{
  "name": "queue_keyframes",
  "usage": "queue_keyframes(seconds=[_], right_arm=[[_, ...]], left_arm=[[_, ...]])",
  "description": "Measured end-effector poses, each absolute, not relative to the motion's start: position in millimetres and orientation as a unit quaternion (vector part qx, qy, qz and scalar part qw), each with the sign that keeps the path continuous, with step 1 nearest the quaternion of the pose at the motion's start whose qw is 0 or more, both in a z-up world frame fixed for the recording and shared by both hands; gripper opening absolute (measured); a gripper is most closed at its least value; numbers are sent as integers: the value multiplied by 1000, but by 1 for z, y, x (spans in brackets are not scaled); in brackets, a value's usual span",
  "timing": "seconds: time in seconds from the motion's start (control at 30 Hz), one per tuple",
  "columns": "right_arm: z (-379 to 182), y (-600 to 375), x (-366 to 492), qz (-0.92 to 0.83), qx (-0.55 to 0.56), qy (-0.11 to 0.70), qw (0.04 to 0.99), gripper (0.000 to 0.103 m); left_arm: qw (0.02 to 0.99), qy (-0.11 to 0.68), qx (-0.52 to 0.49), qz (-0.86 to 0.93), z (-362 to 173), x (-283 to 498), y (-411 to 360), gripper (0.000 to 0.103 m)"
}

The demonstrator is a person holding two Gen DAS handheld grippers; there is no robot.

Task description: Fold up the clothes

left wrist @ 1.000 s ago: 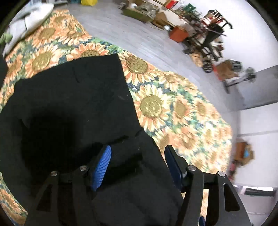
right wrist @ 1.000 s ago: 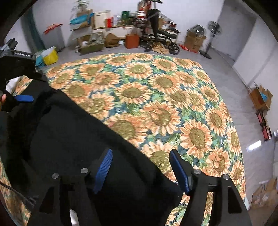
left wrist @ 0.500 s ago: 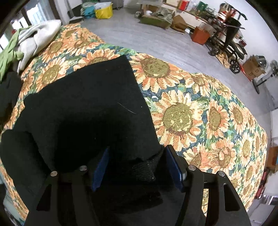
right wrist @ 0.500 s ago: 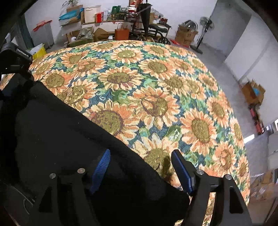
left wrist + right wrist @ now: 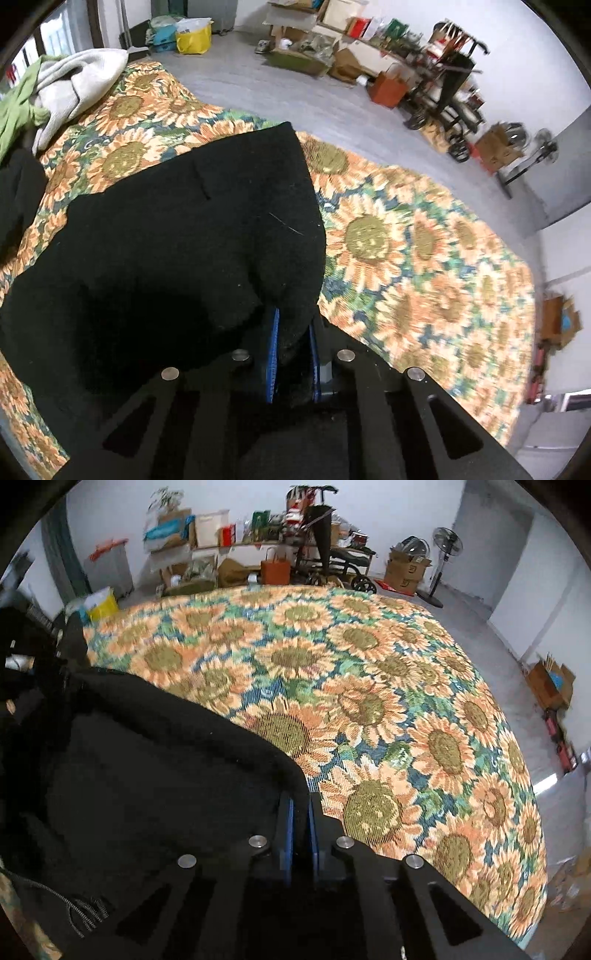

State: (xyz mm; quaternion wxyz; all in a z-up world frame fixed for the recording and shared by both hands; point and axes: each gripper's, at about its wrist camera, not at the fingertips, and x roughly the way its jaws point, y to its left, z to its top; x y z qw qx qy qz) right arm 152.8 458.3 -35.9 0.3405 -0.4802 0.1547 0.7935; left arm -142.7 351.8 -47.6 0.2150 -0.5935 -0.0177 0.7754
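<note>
A black garment lies spread across the sunflower-print cloth, reaching its far edge. The left gripper is clamped on a bunched fold of it; the right gripper pinches its hem corner. Pale and green clothes sit piled at the far left corner.
</note>
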Motion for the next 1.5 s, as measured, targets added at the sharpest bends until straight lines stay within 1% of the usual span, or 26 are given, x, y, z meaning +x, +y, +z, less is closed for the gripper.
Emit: queue_keyframes(seconds=[0.1, 0.3, 0.47, 0.63, 0.7, 0.87, 1.0, 1.07, 1.1, 1.13, 1.17, 1.2, 1.23, 1.27, 1.3, 1.33, 1.4, 1.5], right_arm=[[-15, 455, 164, 804, -458, 167, 341, 7], [30, 409, 181, 835, -396, 172, 341, 7], [49, 359, 213, 857, -352, 169, 336, 7], [28, 314, 231, 851, -385, 160, 319, 7], [11, 307, 235, 845, -401, 173, 308, 7], [-39, 306, 230, 818, -449, 216, 288, 8], [-54, 294, 226, 813, -462, 203, 290, 10], [-52, 292, 229, 814, -463, 205, 285, 16], [-51, 290, 231, 815, -462, 214, 276, 26], [-49, 289, 234, 817, -460, 222, 266, 40], [-43, 289, 238, 823, -452, 237, 250, 48], [-36, 289, 243, 827, -443, 252, 235, 50], [-27, 292, 248, 833, -427, 266, 230, 52], [-19, 295, 254, 838, -411, 280, 224, 53], [-11, 299, 260, 842, -395, 293, 219, 53], [-4, 305, 263, 846, -380, 299, 225, 54], [6, 317, 265, 849, -359, 298, 246, 55], [8, 335, 261, 842, -357, 288, 284, 56]], left_arm=[[239, -53, -595, 765, -30, -140, 324, 13], [295, -126, -593, 738, 2, -133, 264, 13], [339, -157, -576, 728, 3, -117, 219, 13], [372, -195, -540, 730, -9, -85, 152, 12], [382, -212, -519, 735, -21, -72, 127, 12], [365, -234, -506, 746, -62, -57, 109, 12], [345, -235, -509, 753, -82, -55, 106, 12], [338, -249, -520, 744, -88, -57, 103, 18], [335, -256, -525, 739, -91, -58, 101, 23], [332, -262, -531, 734, -94, -59, 99, 34], [334, -270, -536, 727, -95, -60, 95, 39], [337, -280, -542, 717, -95, -61, 90, 40], [341, -290, -548, 707, -96, -61, 85, 45], [341, -301, -550, 701, -93, -60, 77, 53], [338, -312, -549, 697, -89, -58, 68, 59], [336, -321, -541, 701, -82, -56, 59, 67], [333, -329, -508, 723, -63, -54, 42, 69], [340, -312, -480, 746, -33, -57, 37, 69]])
